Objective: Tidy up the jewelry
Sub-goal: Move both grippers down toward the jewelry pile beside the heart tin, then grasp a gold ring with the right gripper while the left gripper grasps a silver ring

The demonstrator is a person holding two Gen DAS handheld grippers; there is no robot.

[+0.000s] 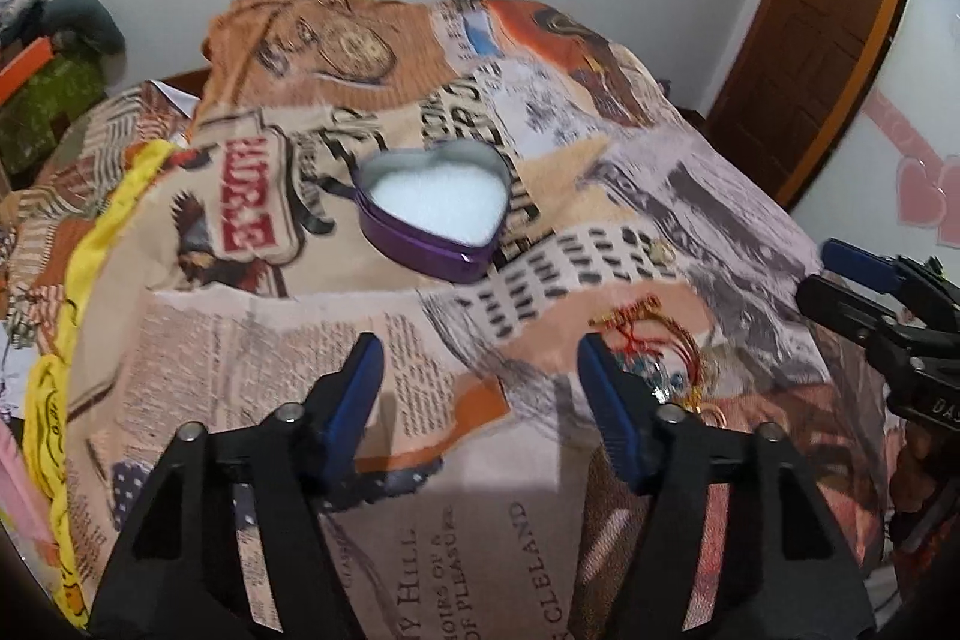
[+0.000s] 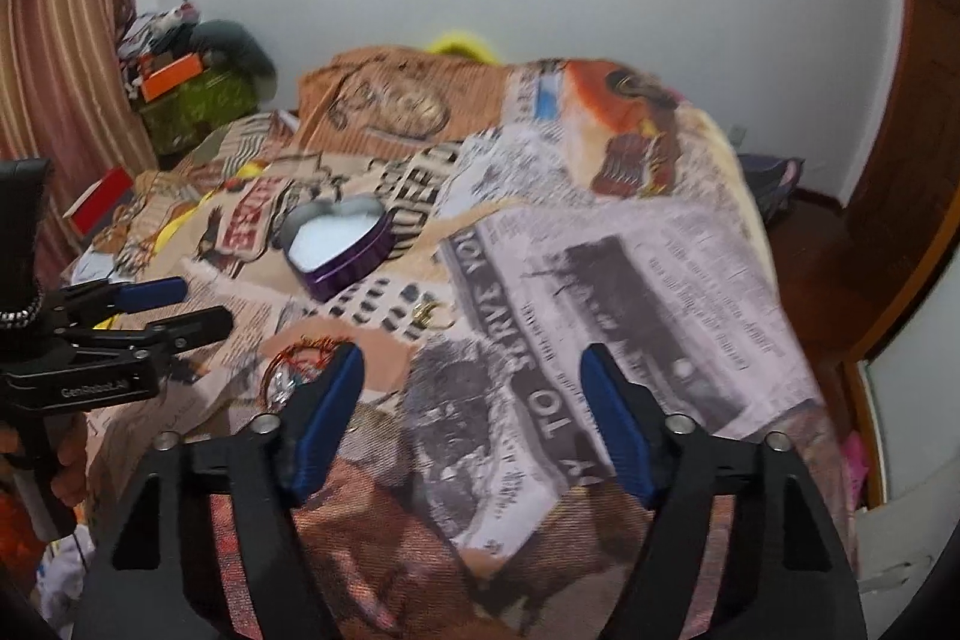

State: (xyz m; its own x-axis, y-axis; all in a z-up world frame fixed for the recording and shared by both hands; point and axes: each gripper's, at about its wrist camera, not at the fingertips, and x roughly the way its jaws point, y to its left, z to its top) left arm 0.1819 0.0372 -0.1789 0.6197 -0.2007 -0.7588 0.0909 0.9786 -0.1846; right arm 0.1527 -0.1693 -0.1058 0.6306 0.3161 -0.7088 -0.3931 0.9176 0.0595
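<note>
left gripper: black angular plastic arms, ribbed blue finger pads, silver pivot screws | right gripper: same build | white lettering on the black body, left of frame

purple heart tin: open, white-lined | jewelry pile: on bedspread, nearer

Tangled red-and-gold jewelry pile is lying partly hidden behind left gripper's blue finger; small gold trinket is blurring beyond identification.
</note>
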